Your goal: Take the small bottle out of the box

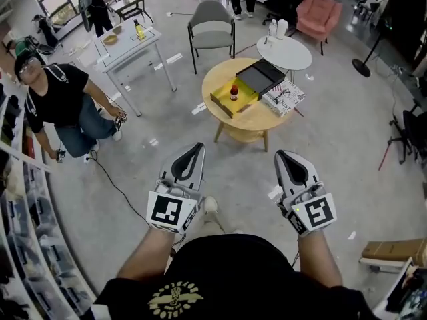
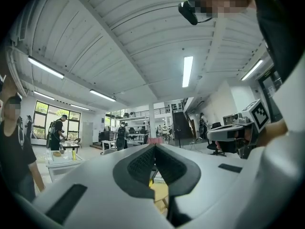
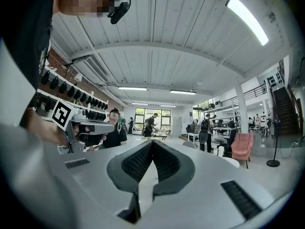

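Left tool [image 1: 195,147] and right tool [image 1: 281,155] closed, empty, small bottle [image 1: 234,91] upright in open yellow box [image 1: 223,103]

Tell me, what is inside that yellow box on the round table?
One small bottle stands in the yellow box. A dark lid lies over its far end, so that part is hidden.

The lighting is bright, even and white throughout. Long strip lights [image 2: 187,70] on the white ceiling [image 3: 157,46] glare in both gripper views, and a window [image 3: 151,114] at the far end glows pale. In my head view the grey floor [image 1: 333,125] is evenly lit, and shadows under the round desk [image 1: 257,122] are faint. All three views bulge like a fisheye, and the two gripper views have black corners. My fingers [image 2: 140,163], close to the lens, look slightly soft.
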Tool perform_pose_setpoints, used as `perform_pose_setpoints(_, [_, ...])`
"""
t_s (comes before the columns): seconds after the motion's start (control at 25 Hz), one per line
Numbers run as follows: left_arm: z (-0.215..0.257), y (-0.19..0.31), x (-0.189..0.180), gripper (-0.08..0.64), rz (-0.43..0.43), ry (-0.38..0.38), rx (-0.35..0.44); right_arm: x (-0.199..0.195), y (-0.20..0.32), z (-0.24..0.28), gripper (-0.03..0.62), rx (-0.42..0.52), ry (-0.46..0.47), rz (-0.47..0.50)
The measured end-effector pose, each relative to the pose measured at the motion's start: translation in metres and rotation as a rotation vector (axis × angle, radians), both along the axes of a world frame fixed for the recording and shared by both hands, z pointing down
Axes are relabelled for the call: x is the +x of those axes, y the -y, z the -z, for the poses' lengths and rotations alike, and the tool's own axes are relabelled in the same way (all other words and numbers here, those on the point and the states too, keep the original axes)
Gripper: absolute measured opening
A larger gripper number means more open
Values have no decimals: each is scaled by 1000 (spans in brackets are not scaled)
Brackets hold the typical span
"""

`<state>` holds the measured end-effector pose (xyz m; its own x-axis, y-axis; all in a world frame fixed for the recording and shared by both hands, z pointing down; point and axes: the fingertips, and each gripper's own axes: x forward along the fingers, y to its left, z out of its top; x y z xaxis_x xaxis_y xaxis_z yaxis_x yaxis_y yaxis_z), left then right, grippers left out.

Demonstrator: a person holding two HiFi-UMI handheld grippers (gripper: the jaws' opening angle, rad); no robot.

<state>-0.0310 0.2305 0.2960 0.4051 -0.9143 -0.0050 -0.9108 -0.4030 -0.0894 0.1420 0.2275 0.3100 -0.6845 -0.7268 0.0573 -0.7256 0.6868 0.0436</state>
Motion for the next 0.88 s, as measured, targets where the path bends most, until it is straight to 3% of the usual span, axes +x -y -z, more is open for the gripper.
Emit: perform_pose_setpoints(0.88, [-25, 127, -46, 15, -36, -1, -40, -46, 120, -22, 14, -55, -2, -49])
